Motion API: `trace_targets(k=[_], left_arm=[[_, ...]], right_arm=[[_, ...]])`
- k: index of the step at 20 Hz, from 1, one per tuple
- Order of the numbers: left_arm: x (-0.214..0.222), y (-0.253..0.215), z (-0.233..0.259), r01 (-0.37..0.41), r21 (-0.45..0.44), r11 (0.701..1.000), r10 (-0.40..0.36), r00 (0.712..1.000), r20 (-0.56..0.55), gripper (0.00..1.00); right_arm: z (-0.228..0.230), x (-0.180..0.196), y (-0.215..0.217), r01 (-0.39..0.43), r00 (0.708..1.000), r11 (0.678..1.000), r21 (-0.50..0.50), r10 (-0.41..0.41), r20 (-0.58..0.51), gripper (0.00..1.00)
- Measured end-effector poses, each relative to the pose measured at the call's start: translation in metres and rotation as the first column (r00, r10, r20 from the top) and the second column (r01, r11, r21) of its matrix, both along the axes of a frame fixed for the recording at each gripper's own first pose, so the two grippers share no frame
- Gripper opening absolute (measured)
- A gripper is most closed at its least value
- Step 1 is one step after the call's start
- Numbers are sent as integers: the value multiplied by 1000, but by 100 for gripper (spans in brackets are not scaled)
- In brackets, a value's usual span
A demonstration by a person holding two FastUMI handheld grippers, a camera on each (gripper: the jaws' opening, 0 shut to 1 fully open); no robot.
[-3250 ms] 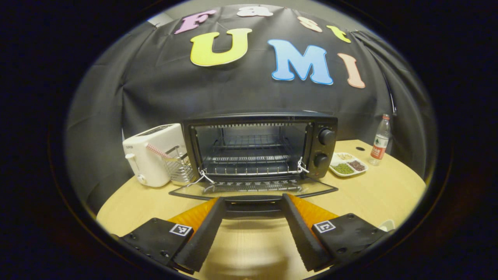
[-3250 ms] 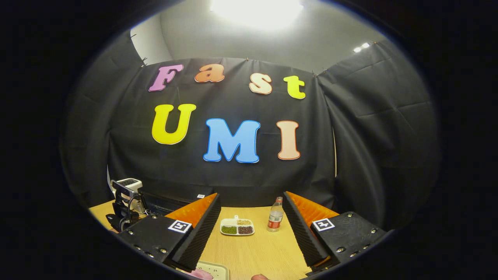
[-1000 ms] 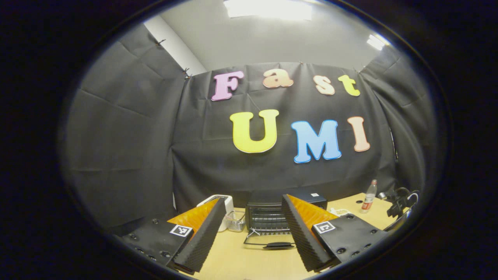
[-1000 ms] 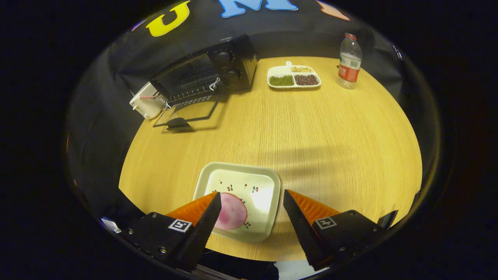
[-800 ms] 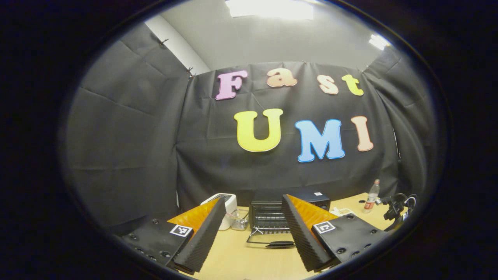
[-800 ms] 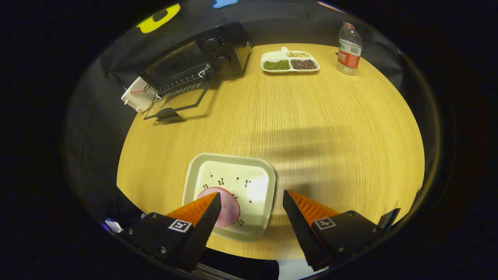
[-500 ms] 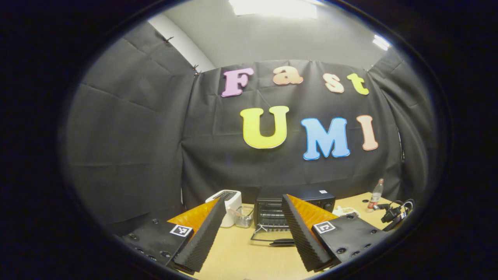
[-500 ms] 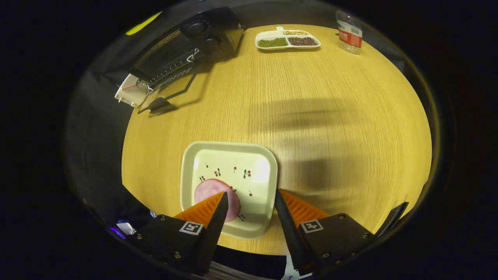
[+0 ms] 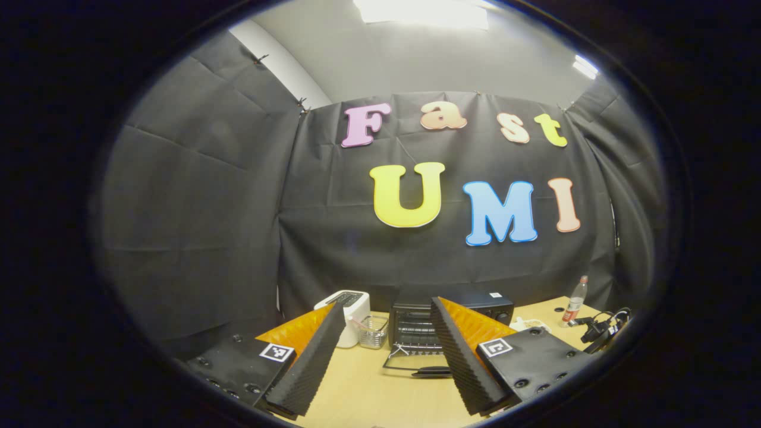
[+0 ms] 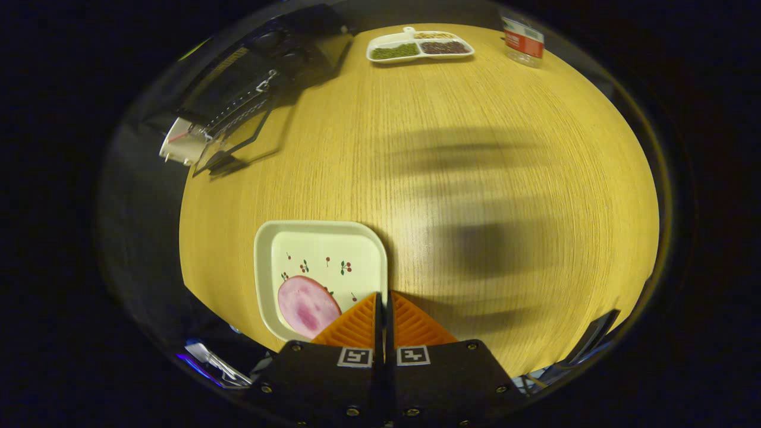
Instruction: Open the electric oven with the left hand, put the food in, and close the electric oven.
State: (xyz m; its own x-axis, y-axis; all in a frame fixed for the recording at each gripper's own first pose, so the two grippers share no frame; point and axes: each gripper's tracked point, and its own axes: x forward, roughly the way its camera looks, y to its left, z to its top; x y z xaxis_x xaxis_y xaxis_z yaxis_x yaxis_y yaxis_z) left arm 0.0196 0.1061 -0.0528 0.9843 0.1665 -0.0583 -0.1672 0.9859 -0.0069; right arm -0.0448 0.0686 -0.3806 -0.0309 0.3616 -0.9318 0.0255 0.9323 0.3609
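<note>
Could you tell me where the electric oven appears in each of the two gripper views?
Left gripper view: electric oven low at centre, between the fingers, door down.
Right gripper view: the oven at upper left, at the table's far edge.
Shared landmark: the white toaster beside it.

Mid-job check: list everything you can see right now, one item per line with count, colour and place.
Table: one, light wood, under everything.
Electric oven: one, black, table's far side, door down.
Toaster: one, white, left of the oven.
Wire basket: one, metal, between toaster and oven.
Divided dish: one, white, far edge, holding green and dark grains.
Bottle: one, clear with red label, beside the dish.
Plate: one, cream with small cherries, near edge.
Food slice: one, pink, on the plate.
Left gripper: jaws apart, holding nothing.
Right gripper: jaws closed on the plate's rim.
</note>
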Motion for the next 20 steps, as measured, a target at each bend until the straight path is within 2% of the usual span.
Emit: trace_targets(k=[3,8,16,20], left_arm=[[2,-2,2,7,-4,1000,-7,1000,4,100],[2,-1,9,9,12,1000,-9,1000,11,100],[4,-7,11,17,11,1000,-17,1000,10,100],[5,-8,11,20,9,1000,-20,1000,15,100]], right_arm=[[5,4,-5,-1,1000,999,46,0,6,0],[3,-3,-1,122,992,971,208,-111,-64,0],[16,4,4,226,974,886,405,-214,-76,0],[34,21,20,304,950,839,451,-303,-78,0]])
